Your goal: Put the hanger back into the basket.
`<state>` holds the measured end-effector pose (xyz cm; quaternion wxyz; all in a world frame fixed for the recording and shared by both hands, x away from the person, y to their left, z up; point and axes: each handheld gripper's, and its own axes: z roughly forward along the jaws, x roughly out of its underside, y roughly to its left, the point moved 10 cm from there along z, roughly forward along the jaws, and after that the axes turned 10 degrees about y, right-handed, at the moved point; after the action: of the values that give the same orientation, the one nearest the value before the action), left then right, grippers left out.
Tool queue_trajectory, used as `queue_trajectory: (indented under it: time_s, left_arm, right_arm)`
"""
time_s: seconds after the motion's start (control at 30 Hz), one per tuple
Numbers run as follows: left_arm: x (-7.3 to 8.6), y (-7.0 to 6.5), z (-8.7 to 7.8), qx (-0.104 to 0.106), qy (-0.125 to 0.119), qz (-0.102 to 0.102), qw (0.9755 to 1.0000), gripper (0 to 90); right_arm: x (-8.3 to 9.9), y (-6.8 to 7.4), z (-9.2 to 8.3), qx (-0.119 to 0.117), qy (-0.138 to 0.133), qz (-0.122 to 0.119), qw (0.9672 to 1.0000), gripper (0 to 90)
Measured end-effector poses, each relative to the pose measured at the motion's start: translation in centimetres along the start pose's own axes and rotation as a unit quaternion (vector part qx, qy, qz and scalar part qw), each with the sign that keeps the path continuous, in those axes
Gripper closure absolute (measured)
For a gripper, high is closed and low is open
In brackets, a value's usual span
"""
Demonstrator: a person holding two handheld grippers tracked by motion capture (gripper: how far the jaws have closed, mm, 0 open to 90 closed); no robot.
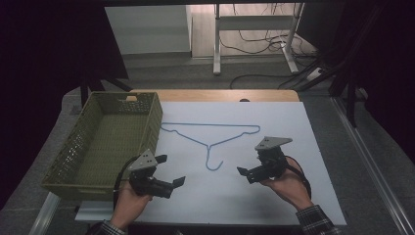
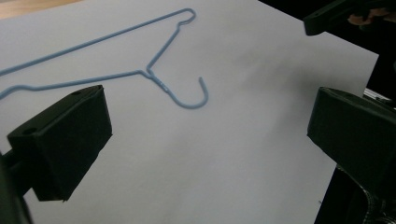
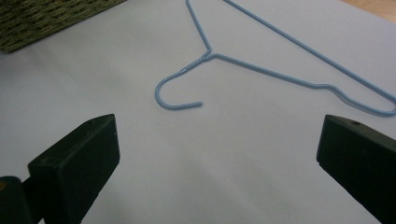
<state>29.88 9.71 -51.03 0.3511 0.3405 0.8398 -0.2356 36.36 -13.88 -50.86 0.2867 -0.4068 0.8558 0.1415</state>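
We hold the left gripper [image 1: 169,171] near-left, jaws apart, empty. The blue wire hanger [image 1: 210,137] lies flat on the white sheet [image 1: 274,112], between and beyond both grippers. Right gripper [image 1: 248,164] near-right, jaws apart, untouched hanger.

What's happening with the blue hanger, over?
Left gripper open, right gripper open, both empty. Blue hanger flat on white board, untouched. Nothing blocking it. Over.
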Motion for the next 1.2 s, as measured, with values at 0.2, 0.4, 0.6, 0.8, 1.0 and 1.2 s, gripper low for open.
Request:
queue_trajectory:
  time_s: [0.2, 0.4, 0.6, 0.8, 1.0, 1.2]
  left_arm:
    - [-0.2, -0.1, 1.2, 0.001, 0.004, 0.009, 1.0, 0.3]
    - [-0.3, 0.4, 2.5, 0.014, 0.009, 0.004, 0.9999, 0.7]
    - [-0.2, 0.9, 3.3, 0.007, 0.018, 0.0, 0.9998, 1.0]
    - [-0.5, 1.3, 4.2, 0.001, 0.019, 0.004, 0.9998, 0.8]
    - [-0.5, 2.4, 4.8, -0.004, 0.009, -0.015, 0.9998, 1.6]
    - [-0.6, 3.1, 5.4, -0.012, 0.013, -0.014, 0.9997, 1.7]
  right_arm:
    - [-0.5, 0.2, 0.8, -0.009, 0.003, 0.001, 1.0, 0.0]
    - [-1.2, 0.6, 1.7, -0.015, 0.007, -0.013, 0.9998, 4.0]
    - [-1.8, 1.0, 2.7, -0.021, 0.013, -0.024, 0.9994, 10.5]
    - [-2.2, 1.2, 3.8, -0.024, 0.019, -0.028, 0.9991, 15.8]
    - [-2.5, 1.4, 5.0, -0.031, 0.033, -0.029, 0.9986, 23.6]
    - [-3.0, 1.9, 6.3, -0.037, 0.043, -0.042, 0.9975, 31.2]
